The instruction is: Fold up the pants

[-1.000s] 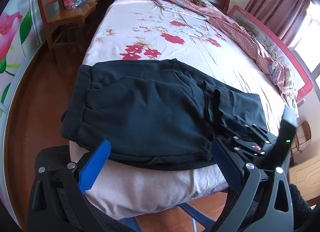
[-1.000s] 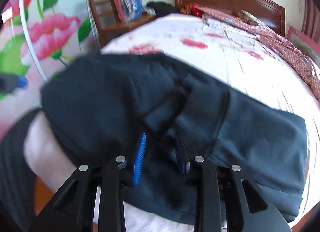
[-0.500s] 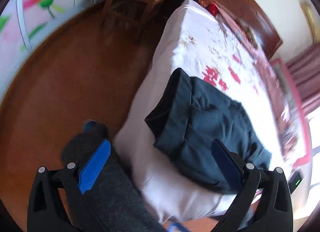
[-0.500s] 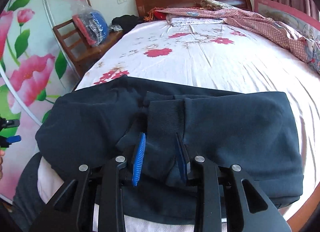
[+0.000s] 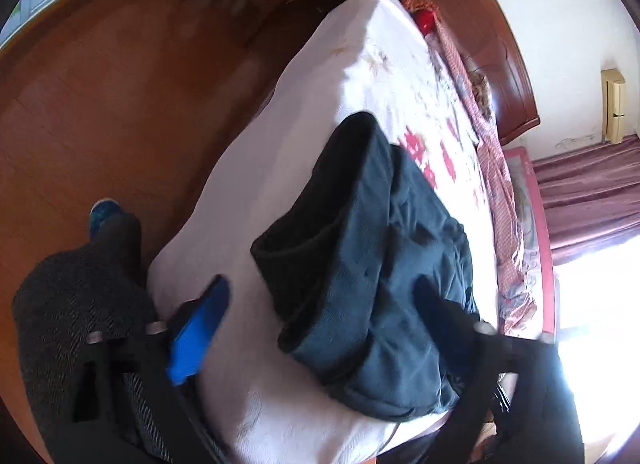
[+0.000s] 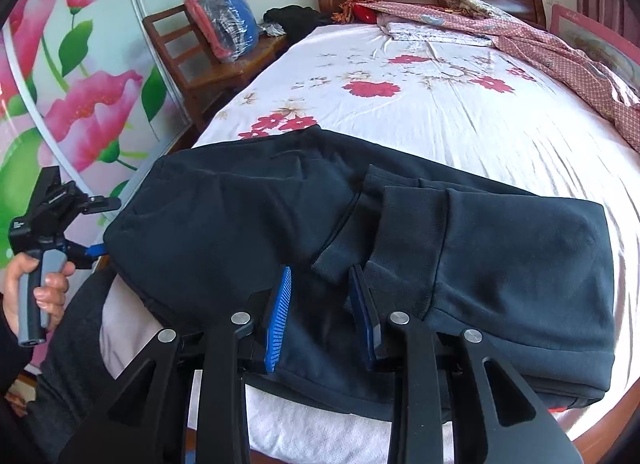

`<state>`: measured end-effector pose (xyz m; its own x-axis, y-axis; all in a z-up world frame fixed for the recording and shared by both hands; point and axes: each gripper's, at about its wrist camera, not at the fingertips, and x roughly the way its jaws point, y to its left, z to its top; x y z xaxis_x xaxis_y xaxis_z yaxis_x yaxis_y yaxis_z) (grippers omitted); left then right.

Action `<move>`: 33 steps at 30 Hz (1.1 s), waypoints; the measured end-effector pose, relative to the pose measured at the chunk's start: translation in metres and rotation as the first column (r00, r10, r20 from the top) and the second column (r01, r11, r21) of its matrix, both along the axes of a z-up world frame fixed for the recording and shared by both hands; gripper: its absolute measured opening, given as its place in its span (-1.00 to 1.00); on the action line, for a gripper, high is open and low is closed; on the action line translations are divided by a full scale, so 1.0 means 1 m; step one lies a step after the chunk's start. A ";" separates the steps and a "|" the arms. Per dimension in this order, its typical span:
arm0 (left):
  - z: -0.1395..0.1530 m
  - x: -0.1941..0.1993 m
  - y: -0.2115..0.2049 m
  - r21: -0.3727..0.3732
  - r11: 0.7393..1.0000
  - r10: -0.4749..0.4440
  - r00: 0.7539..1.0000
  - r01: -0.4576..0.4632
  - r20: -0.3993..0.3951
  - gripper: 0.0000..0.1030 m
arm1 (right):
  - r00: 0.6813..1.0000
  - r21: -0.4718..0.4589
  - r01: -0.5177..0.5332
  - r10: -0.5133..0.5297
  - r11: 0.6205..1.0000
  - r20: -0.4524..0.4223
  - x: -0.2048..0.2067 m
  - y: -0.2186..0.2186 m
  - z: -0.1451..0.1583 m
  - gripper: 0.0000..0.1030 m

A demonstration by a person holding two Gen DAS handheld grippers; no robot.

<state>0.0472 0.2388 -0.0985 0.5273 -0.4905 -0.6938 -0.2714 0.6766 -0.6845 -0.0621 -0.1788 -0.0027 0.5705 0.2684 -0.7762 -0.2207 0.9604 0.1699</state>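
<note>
Left gripper jaws apart, just been closing, straddling the left end of the pants with no pad visibly pressing the cloth; right gripper jaws narrow, over the pants' near edge, with dark fabric in the gap, but can't tell if the pads pinch it. Dark folded pants lie across the foot of the bed on the floral sheet. Person's hand holds the left gripper's handle off the bed corner.
</note>
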 end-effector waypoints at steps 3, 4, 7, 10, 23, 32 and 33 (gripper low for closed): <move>0.000 0.006 -0.008 0.046 0.998 -0.034 0.999 0.035 -0.007 0.27 | 1.000 0.029 0.017 -0.016 0.999 -0.020 0.003 -0.003 -0.002 -0.43; -0.002 0.008 -0.009 0.057 0.997 -0.043 0.999 0.044 -0.018 0.14 | 1.000 0.030 0.023 -0.022 0.999 -0.020 0.004 -0.003 -0.003 -0.43; 0.002 0.002 -0.014 0.070 0.997 -0.030 1.000 0.030 0.002 -0.20 | 1.000 0.029 0.007 -0.006 1.000 -0.030 0.005 -0.001 -0.005 -0.43; 0.016 -0.001 -0.018 0.135 0.991 -0.030 0.998 0.023 0.047 -0.56 | 0.999 0.042 0.007 -0.006 0.999 -0.047 0.007 -0.002 -0.009 -0.43; 0.082 0.003 -0.037 0.071 0.997 -0.017 0.986 0.005 0.166 -0.71 | 0.991 0.166 0.133 -0.130 0.977 -0.028 0.000 -0.053 -0.001 -0.43; 0.190 0.022 -0.196 0.164 0.914 -0.405 0.836 0.370 0.371 -0.72 | 0.917 0.236 0.383 -0.399 0.893 0.023 -0.032 -0.156 0.013 -0.43; 0.194 0.022 -0.217 0.177 0.896 -0.444 0.812 0.408 0.379 -0.72 | 0.901 0.248 0.414 -0.433 0.876 0.023 -0.039 -0.170 0.013 -0.43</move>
<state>0.0696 0.0214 0.0958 0.5179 -0.6817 -0.5168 0.3421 0.7188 -0.6052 -0.1016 -0.3486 0.0099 0.7240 0.1543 -0.6723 0.1776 0.9001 0.3978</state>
